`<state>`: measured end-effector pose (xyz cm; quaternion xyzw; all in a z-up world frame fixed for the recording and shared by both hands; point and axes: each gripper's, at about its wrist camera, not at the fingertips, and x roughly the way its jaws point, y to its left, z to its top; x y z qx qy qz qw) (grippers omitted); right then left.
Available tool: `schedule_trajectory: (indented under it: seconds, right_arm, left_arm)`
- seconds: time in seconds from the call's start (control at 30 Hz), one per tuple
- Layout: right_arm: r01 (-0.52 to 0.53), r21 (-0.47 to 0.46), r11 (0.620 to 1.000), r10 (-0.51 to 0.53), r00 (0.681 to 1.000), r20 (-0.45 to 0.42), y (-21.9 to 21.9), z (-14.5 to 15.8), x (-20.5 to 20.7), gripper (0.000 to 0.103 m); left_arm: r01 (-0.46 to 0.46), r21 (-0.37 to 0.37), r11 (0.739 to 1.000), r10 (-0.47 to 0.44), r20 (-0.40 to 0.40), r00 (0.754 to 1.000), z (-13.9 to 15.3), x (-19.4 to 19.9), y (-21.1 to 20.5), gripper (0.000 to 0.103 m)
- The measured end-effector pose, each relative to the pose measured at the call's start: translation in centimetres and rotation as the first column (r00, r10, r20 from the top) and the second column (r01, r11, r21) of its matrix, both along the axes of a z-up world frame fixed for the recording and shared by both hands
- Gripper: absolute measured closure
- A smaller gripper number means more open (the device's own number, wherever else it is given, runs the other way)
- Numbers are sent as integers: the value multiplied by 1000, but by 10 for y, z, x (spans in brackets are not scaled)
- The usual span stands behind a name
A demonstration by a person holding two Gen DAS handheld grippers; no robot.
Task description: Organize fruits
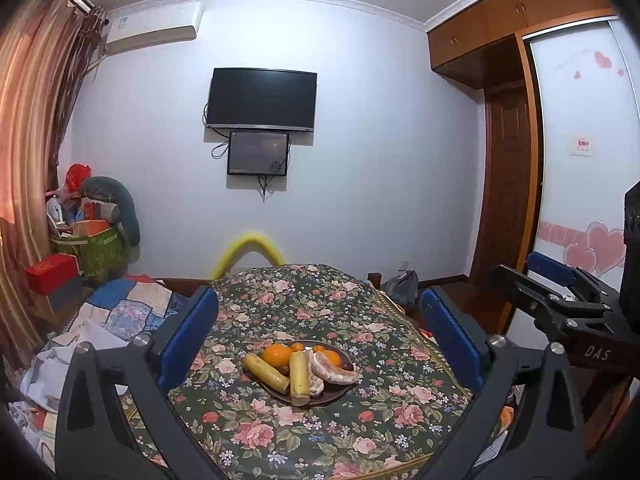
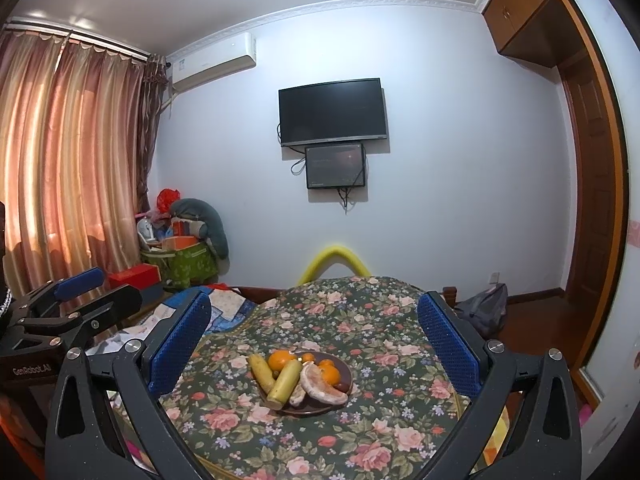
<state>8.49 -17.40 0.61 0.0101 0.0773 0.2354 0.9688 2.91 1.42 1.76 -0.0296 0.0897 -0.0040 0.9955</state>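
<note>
A dark round plate [image 1: 340, 394] [image 2: 347, 374] sits on the floral tablecloth [image 1: 320, 304] [image 2: 360, 312]. It holds two yellow-green cane pieces [image 1: 299, 376] [image 2: 285, 382], an orange [image 1: 278, 354] [image 2: 280, 360], small tangerines [image 1: 297, 346] [image 2: 308, 357] and peeled citrus segments [image 1: 334, 370] [image 2: 320, 386]. My left gripper [image 1: 320, 336] is open and empty, held back from the plate. My right gripper [image 2: 316, 338] is open and empty too, also back from the plate. The right gripper [image 1: 560, 296] shows at the right of the left wrist view; the left gripper [image 2: 72, 300] shows at the left of the right wrist view.
A bed with patchwork bedding [image 1: 120, 312] [image 2: 224, 304] lies left of the table. Boxes and bags [image 1: 92, 240] [image 2: 180, 248] pile by the curtain. A yellow foam-padded chair back [image 1: 250, 248] [image 2: 336, 260] stands behind the table. A grey bag [image 2: 484, 308] lies on the floor.
</note>
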Motion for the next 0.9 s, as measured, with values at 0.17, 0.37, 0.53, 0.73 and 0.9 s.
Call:
schedule_trajectory:
  seconds: [0.17, 0.37, 0.53, 0.73, 0.9]
  right_arm:
    - [0, -6, 1000, 0, 1000, 2, 0, 1, 0, 0]
    - [4, -3, 1000, -4, 1000, 2, 0, 0, 0, 0]
    - [3, -2, 1000, -3, 1000, 1, 0, 0, 0, 0]
    - [3, 1, 1000, -3, 1000, 0, -1, 2, 1, 0]
    - [2, 2, 1000, -2, 1000, 2, -1, 2, 0, 0]
  left_arm:
    - [5, 0, 1000, -5, -5, 1000, 0, 1, 0, 0]
    - [6, 4, 1000, -6, -10, 1000, -2, 4, -1, 0]
    - [7, 3, 1000, -7, -13, 1000, -2, 5, -1, 0]
    - [10, 0, 1000, -10, -15, 1000, -2, 6, -1, 0]
    - [16, -8, 1000, -16, -16, 1000, -2, 7, -1, 0]
